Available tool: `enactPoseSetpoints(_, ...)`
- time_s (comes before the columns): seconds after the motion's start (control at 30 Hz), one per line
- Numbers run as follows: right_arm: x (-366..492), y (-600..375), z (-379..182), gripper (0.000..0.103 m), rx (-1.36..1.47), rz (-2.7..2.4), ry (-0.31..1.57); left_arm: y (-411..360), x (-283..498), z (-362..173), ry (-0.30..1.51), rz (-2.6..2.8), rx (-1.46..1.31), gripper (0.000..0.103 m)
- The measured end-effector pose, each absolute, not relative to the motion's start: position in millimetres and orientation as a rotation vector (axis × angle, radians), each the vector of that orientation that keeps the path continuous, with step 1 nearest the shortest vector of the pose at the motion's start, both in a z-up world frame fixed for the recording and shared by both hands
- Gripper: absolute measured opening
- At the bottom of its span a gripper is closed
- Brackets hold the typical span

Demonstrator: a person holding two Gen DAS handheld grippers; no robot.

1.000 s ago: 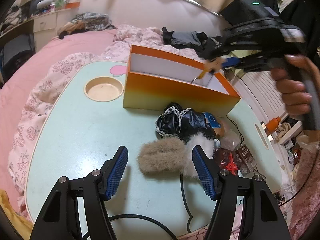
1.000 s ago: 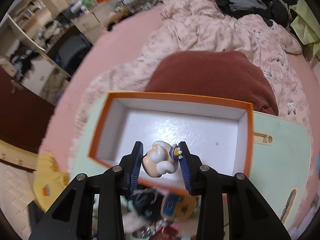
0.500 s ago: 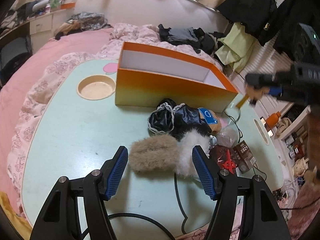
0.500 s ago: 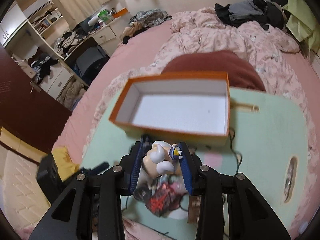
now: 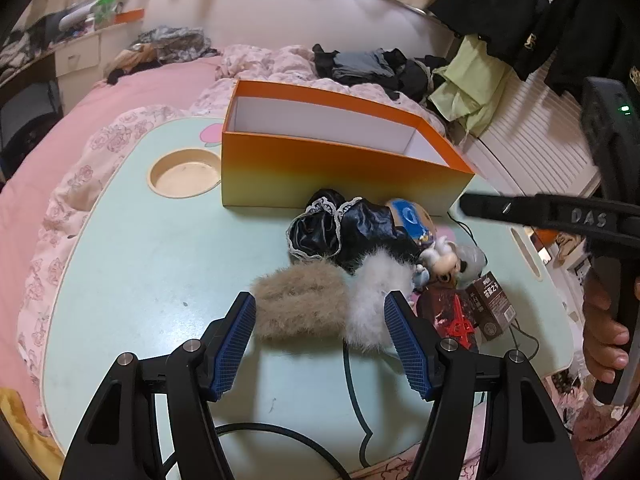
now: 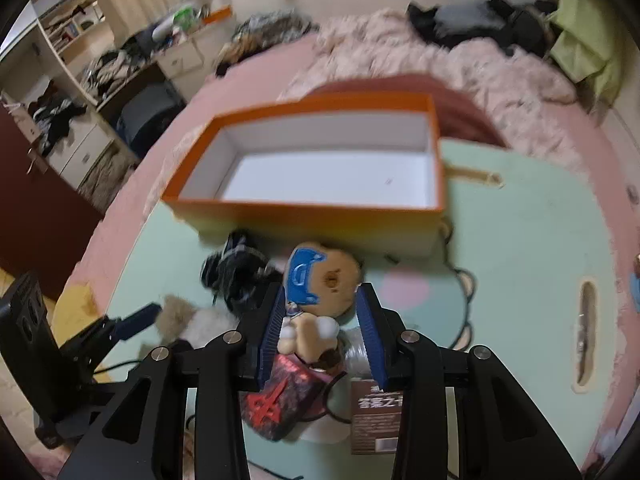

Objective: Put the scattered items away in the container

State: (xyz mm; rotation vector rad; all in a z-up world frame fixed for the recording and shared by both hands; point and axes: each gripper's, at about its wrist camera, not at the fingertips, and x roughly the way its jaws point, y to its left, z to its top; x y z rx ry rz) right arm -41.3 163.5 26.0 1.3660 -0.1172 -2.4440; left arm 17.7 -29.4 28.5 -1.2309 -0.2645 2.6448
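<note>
Orange box at the worktop's far edge: empty. Right gripper, over it a second ago, is back above the pile; small figure between narrow jaws, grip unclear, so not delivered. Left gripper half-open, straddling fur pieces.

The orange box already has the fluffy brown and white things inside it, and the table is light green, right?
Not quite. The orange box is empty: the right wrist view shows only its bare white floor. The fluffy brown thing and the fluffy white thing lie on the table in front of the box, as the left wrist view shows. The table is light green, yes.
</note>
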Motion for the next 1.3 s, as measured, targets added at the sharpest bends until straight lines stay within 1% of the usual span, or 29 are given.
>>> enactPoseSetpoints(0.07, -32, 170, 33, 0.050, 1.295, -2.502, -0.133, -27, 20, 30, -0.239, 2.651, -1.226, 0.066)
enactPoseSetpoints(0.1, -25, 173, 36, 0.058, 1.255, -2.528, -0.140, -26, 22, 30, -0.224, 2.654, -1.222, 0.066)
enactPoseSetpoints(0.13, -18, 175, 39, 0.061, 1.219, -2.548, -0.144, -25, 24, 31, -0.205, 2.658, -1.218, 0.066)
enactPoseSetpoints(0.3, 24, 173, 43, 0.061, 1.081, -2.645, -0.071, -23, 40, 29, -0.117, 2.676, -1.224, 0.066)
enactPoseSetpoints(0.4, 55, 170, 33, 0.061, 1.016, -2.707, -0.015, -26, 50, 25, -0.120, 2.671, -1.238, 0.068)
enactPoseSetpoints(0.5, 77, 168, 18, 0.061, 0.998, -2.739, 0.053, -24, 56, 20, -0.062, 2.697, -1.249, 0.069)
enactPoseSetpoints(0.67, 93, 181, -2, 0.061, 1.011, -2.739, -0.046, -15, 52, 11, -0.021, 2.670, -1.289, 0.070)
enactPoseSetpoints(0.77, 85, 178, -13, 0.061, 1.105, -2.750, 0.003, -9, 51, 9, 0.058, 2.701, -1.288, 0.071)
enactPoseSetpoints(0.83, 82, 178, -21, 0.061, 1.165, -2.753, -0.004, -6, 51, 7, 0.090, 2.714, -1.292, 0.077)
enactPoseSetpoints(0.87, 80, 178, -25, 0.061, 1.197, -2.767, -0.001, -6, 50, 6, 0.097, 2.721, -1.299, 0.085)
enactPoseSetpoints(0.9, 78, 178, -29, 0.061, 1.226, -2.775, 0.011, -6, 49, 4, 0.093, 2.722, -1.310, 0.095)
enactPoseSetpoints(0.93, 76, 178, -33, 0.062, 1.257, -2.771, 0.021, -6, 48, 2, 0.091, 2.728, -1.321, 0.100)
enactPoseSetpoints(0.97, 75, 177, -36, 0.064, 1.277, -2.770, 0.037, -7, 48, 1, 0.081, 2.736, -1.326, 0.103)
enactPoseSetpoints(1.0, 76, 177, -37, 0.068, 1.285, -2.776, 0.050, -8, 47, 0, 0.075, 2.742, -1.325, 0.103)
enactPoseSetpoints(1.1, 76, 174, -39, 0.086, 1.304, -2.748, 0.078, -8, 45, -1, 0.077, 2.745, -1.311, 0.103)
enactPoseSetpoints(1.17, 77, 174, -40, 0.089, 1.306, -2.747, 0.077, -8, 44, -2, 0.078, 2.747, -1.302, 0.103)
enactPoseSetpoints(1.2, 76, 174, -41, 0.094, 1.312, -2.742, 0.078, -8, 44, -2, 0.076, 2.747, -1.300, 0.103)
enactPoseSetpoints(1.23, 76, 174, -42, 0.103, 1.323, -2.734, 0.082, -8, 44, -2, 0.075, 2.747, -1.300, 0.103)
enactPoseSetpoints(1.3, 74, 174, -42, 0.103, 1.332, -2.727, 0.086, -8, 44, -2, 0.076, 2.747, -1.301, 0.103)
